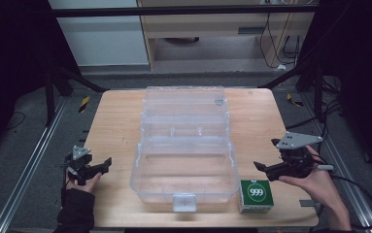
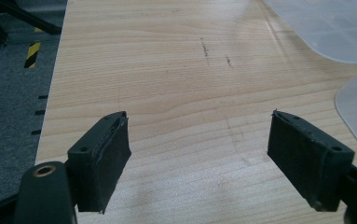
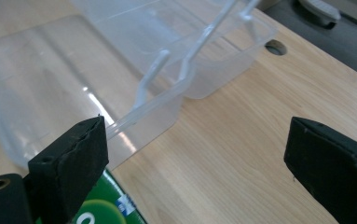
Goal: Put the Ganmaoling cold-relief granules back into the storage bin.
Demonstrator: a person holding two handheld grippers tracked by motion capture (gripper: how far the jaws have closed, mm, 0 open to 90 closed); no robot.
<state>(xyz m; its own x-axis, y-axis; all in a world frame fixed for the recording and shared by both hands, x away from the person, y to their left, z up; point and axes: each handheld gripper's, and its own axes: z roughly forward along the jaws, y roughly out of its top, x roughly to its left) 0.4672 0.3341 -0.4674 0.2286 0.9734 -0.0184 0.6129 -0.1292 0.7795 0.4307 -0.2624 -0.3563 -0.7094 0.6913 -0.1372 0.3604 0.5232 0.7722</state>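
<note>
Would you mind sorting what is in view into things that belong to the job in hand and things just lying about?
In the job:
- clear box, lid open, mid-table
- green carton, beside the box, below the right gripper
- right gripper, jaws open, nothing between them
- left gripper, open over bare table

Lying about:
- cables on the floor beyond the table
- striped tape on the floor

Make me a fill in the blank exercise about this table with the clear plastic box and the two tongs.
1. The clear plastic box stands with its lid ____.
2. The green carton carries the number ____.
3. The green carton lies nearest the ____ tongs.
4. The left tongs hold ____ between their open jaws.

Missing words: open; 999; right; nothing
</note>
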